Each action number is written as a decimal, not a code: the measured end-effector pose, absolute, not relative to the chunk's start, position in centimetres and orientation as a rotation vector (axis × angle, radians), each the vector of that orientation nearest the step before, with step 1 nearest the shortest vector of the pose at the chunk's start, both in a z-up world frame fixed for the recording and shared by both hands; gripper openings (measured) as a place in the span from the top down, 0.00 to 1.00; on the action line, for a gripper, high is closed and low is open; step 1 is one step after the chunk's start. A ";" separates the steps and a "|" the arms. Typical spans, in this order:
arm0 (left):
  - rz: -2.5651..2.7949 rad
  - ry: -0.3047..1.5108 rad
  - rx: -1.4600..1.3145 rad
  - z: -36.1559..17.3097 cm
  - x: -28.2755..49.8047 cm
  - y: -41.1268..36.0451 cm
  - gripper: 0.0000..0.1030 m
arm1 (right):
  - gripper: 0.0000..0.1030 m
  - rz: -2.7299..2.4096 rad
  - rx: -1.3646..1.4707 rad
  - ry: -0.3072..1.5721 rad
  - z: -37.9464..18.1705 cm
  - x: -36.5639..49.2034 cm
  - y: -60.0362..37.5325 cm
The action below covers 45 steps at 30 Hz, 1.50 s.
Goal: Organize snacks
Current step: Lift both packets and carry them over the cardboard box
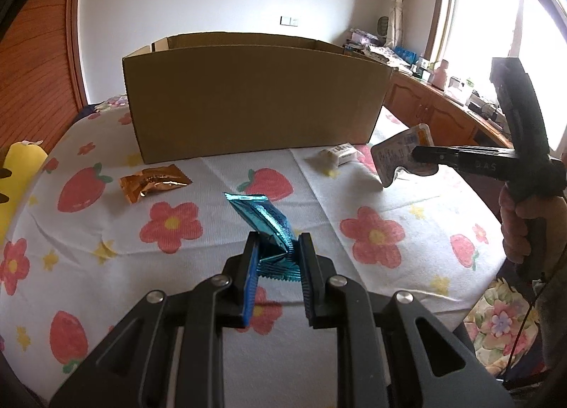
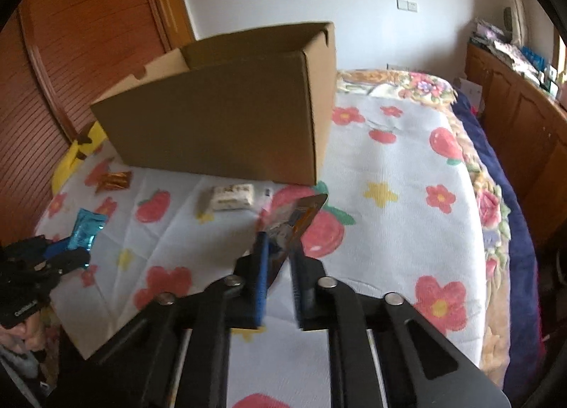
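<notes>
Because the left tool (image 1: 274,247) pinches only the blue packet's (image 1: 264,216) corner at lower centre and the right tool (image 2: 280,248) clamps the pouch's (image 2: 301,215) edge, either could slip short of the cardboard box (image 1: 255,103).

Blue packet (image 1: 271,227): shiny metallic foil, crinkled.
Orange packet (image 1: 154,183): glossy foil, creased.
Grey pouch (image 1: 404,153): smooth plastic film, slight shine.
White snack (image 2: 232,197): clear wrapper, looks like plastic.
Box (image 1: 255,103): matt brown cardboard.
Cover (image 1: 354,195): matt printed cloth, fine ribbed texture.
Cabinets (image 2: 524,117): polished wood.
</notes>
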<state>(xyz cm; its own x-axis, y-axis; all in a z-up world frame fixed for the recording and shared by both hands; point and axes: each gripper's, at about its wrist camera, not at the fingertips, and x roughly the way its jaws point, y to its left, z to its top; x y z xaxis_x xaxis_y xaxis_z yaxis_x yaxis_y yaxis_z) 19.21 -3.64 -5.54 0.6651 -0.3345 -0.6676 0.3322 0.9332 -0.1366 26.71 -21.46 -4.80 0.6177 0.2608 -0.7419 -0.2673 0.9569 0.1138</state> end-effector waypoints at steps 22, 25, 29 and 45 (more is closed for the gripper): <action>-0.365 0.659 0.026 -1.8 17.5 -3.4 0.82 | 0.96 0.309 -0.023 0.775 -1.6 22.8 -21.1; -0.361 0.642 0.028 -1.1 17.2 -3.2 0.82 | 0.96 0.315 -0.029 0.756 -0.8 21.9 -20.9; -0.355 0.616 0.033 -0.1 16.9 -3.0 0.82 | 0.96 0.325 -0.041 0.728 0.3 20.6 -20.4; -0.339 0.511 0.049 4.0 16.5 -2.3 0.82 | 0.96 0.356 -0.073 0.649 4.1 18.1 -18.6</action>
<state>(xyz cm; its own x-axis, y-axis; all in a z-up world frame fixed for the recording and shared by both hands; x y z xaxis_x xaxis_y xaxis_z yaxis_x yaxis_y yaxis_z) 16.49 -2.34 4.01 0.8179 -0.3057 -0.4874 0.3298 0.9433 -0.0381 18.07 -18.63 4.11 0.7386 0.3013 -0.6030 -0.3464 0.9371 0.0440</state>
